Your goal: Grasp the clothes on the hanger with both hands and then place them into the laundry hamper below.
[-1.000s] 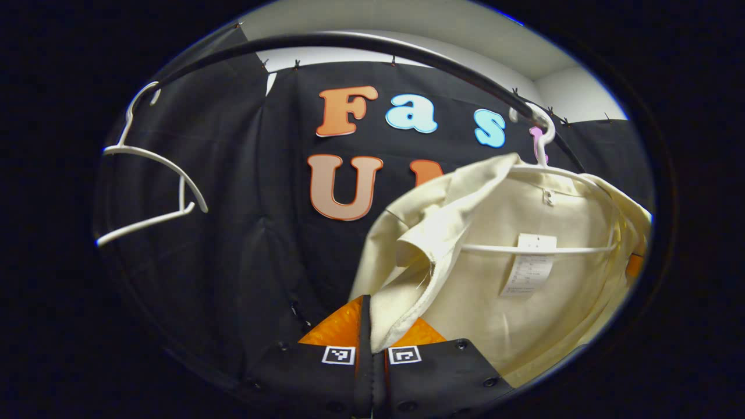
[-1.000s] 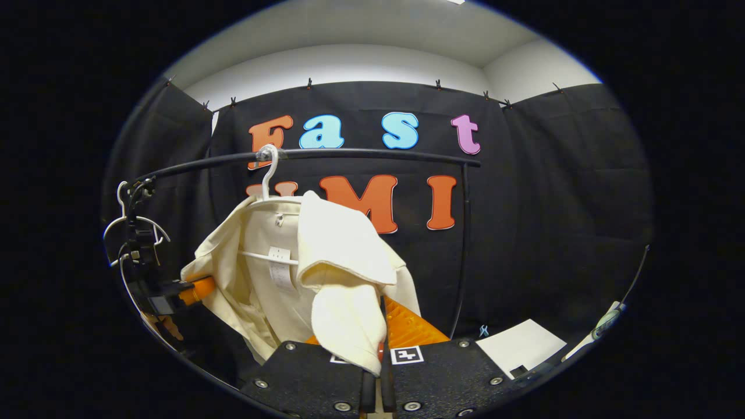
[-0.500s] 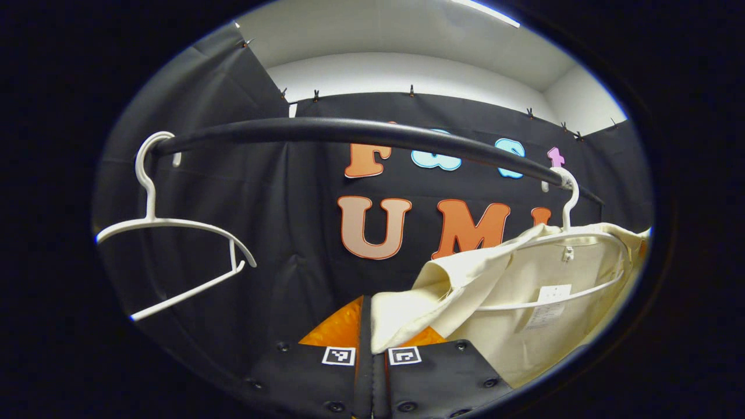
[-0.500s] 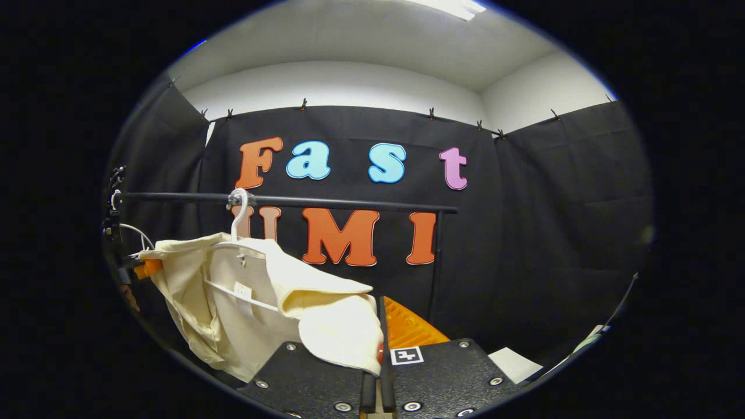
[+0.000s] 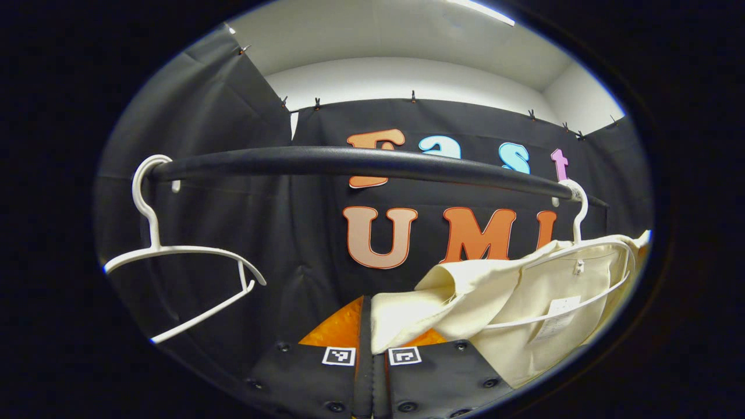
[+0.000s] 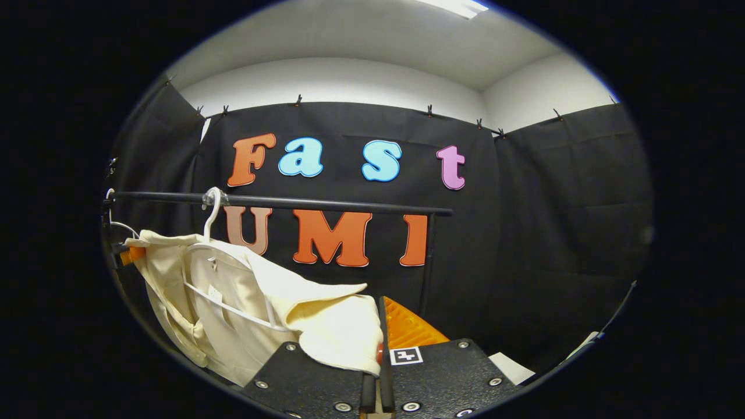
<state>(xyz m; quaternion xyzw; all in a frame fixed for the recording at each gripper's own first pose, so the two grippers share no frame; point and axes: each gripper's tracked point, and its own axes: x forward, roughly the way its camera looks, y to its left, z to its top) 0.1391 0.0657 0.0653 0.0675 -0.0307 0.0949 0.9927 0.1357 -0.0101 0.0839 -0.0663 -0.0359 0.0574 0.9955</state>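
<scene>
On the hanger point(image 5: 582, 256), cream shirt point(image 5: 524, 291) pinched by both claws

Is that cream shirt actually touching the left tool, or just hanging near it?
Touching. In the left gripper view, a fold of the cream shirt runs down into the closed seam between the left tool's two fingers, pinched there with no gap.

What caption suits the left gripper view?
Left gripper shut on a cream shirt hanging from a white hanger on the black rail.
</scene>
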